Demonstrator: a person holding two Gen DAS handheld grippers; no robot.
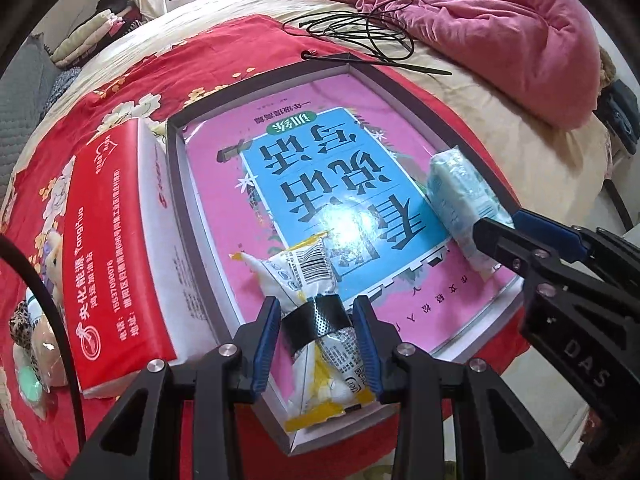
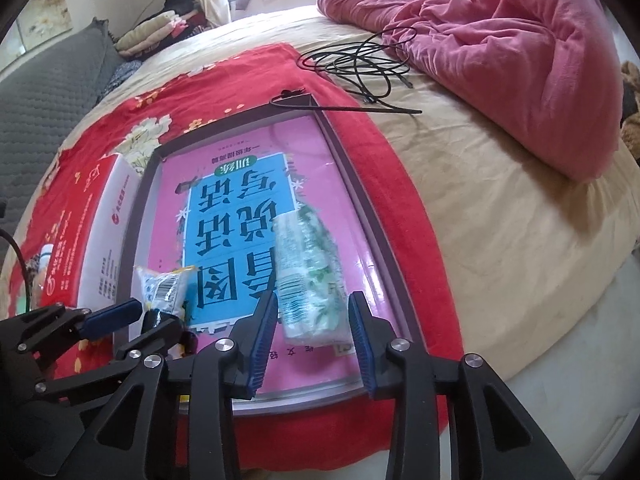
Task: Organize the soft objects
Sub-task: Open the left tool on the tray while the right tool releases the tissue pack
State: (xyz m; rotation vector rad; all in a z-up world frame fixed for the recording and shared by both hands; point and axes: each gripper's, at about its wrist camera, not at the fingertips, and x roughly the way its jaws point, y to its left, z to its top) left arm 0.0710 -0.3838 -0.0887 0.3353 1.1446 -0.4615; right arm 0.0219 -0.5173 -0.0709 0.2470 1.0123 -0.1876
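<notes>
A shallow grey box (image 1: 176, 184) (image 2: 140, 200) lies on a red flowered cloth, with a pink and blue book (image 1: 320, 184) (image 2: 240, 208) flat inside. My left gripper (image 1: 316, 340) is shut on a white and yellow packet (image 1: 308, 280) bound with black tape, resting on the book's near left part; the packet also shows in the right wrist view (image 2: 164, 288). My right gripper (image 2: 312, 332) straddles a pale blue-green tissue pack (image 2: 308, 272) on the book's right side, with a gap on each side. That pack (image 1: 460, 196) and the right gripper's fingers (image 1: 504, 244) show in the left wrist view.
A red and white tissue package (image 1: 116, 240) (image 2: 96, 216) lies left of the box. Small items (image 1: 32, 344) sit at the far left. Black cables (image 1: 360, 32) (image 2: 360, 64) and a pink quilt (image 1: 480, 28) (image 2: 520, 52) lie beyond on the beige bed.
</notes>
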